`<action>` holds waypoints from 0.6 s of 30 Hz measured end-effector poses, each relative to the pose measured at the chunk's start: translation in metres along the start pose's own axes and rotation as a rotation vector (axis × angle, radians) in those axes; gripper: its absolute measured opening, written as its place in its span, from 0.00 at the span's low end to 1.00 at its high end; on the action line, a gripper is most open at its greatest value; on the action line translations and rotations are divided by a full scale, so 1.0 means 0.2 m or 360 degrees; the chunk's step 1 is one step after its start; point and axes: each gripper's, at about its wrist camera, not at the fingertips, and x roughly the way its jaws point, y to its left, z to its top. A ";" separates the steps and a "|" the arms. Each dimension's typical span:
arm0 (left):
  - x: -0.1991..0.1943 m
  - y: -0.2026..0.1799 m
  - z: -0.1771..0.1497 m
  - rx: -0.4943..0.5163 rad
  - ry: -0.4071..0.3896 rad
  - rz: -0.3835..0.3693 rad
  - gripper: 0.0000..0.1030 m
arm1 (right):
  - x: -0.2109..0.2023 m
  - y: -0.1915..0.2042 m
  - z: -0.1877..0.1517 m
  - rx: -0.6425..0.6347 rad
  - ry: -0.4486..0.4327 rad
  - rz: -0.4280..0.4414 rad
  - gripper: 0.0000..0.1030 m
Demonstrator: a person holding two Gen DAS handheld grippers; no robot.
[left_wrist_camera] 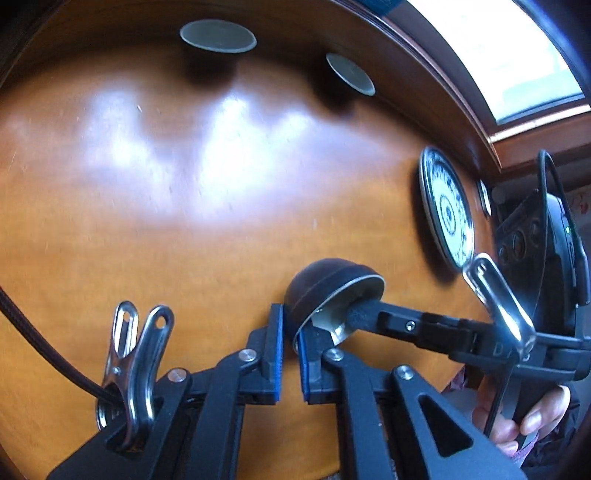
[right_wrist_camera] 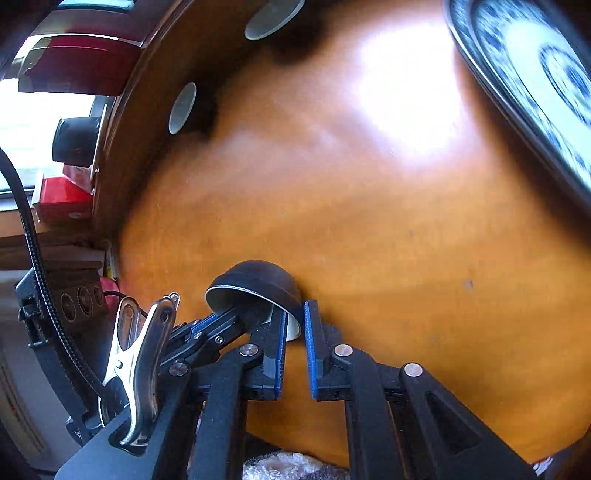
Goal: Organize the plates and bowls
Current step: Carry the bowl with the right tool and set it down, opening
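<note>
- Left gripper [left_wrist_camera: 290, 334]: blue-padded jaws nearly together, pinching the rim of a small dark bowl [left_wrist_camera: 325, 284]; one pad lies against the dark outer wall, the other is inside the pale interior.
- Right gripper [right_wrist_camera: 295, 325]: jaws likewise clamped on the same bowl's rim, one finger inside, one outside. In the left wrist view its black finger reaches in from the right, into the bowl's mouth.
- Bowl: tipped on its side, mouth turned toward the grippers, dome turned away; held between both tools just over the wooden table [left_wrist_camera: 221, 240]. Contact with the tabletop cannot be told.
- A hand [left_wrist_camera: 524, 417] grips the right tool's handle at lower right of the left wrist view.
- Blue-and-white patterned plate [left_wrist_camera: 447, 206]: lies on the table, beyond the bowl, near the table's edge.
- Two small pale round dishes [left_wrist_camera: 218, 36] [left_wrist_camera: 350, 74]: at the far side of the table, apart from each other and well apart from the bowl.
- Both views show motion blur.
</note>
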 end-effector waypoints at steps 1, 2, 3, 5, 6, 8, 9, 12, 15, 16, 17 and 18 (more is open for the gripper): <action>0.00 -0.01 -0.02 0.0008 0.0008 0.0007 0.08 | -0.02 -0.03 -0.02 0.0017 0.0002 0.0006 0.12; -0.01 -0.02 -0.04 0.0020 0.0017 0.0016 0.08 | -0.03 -0.06 -0.03 0.0034 0.0004 0.0013 0.12; 0.00 -0.04 -0.04 0.0035 0.0022 0.0029 0.08 | -0.05 -0.10 -0.05 0.0049 0.0005 0.0019 0.12; 0.02 -0.08 -0.06 0.0069 0.0025 0.0047 0.08 | -0.05 -0.11 -0.07 0.0072 0.0003 0.0022 0.12; 0.02 -0.10 -0.07 0.0084 0.0026 0.0055 0.09 | -0.05 -0.11 -0.08 0.0081 -0.0002 0.0022 0.12; 0.03 -0.13 -0.09 0.0109 0.0020 0.0058 0.11 | -0.08 -0.13 -0.10 0.0090 -0.0017 0.0013 0.12; 0.03 -0.13 -0.10 0.0117 0.0012 0.0046 0.12 | -0.10 -0.14 -0.10 0.0089 -0.0033 0.0000 0.12; 0.00 -0.14 -0.12 0.0111 -0.0063 -0.0022 0.16 | -0.14 -0.15 -0.12 0.0063 -0.0088 -0.0012 0.15; -0.08 -0.11 -0.13 0.0126 -0.0160 -0.0064 0.16 | -0.17 -0.13 -0.12 0.0042 -0.0127 -0.0010 0.15; -0.09 -0.11 -0.12 0.0134 -0.0179 -0.0071 0.17 | -0.17 -0.13 -0.11 0.0036 -0.0130 -0.0011 0.15; -0.09 -0.11 -0.12 0.0141 -0.0185 -0.0072 0.17 | -0.17 -0.12 -0.11 0.0034 -0.0128 -0.0013 0.15; -0.10 -0.11 -0.11 0.0148 -0.0184 -0.0072 0.17 | -0.17 -0.12 -0.11 0.0035 -0.0126 -0.0016 0.15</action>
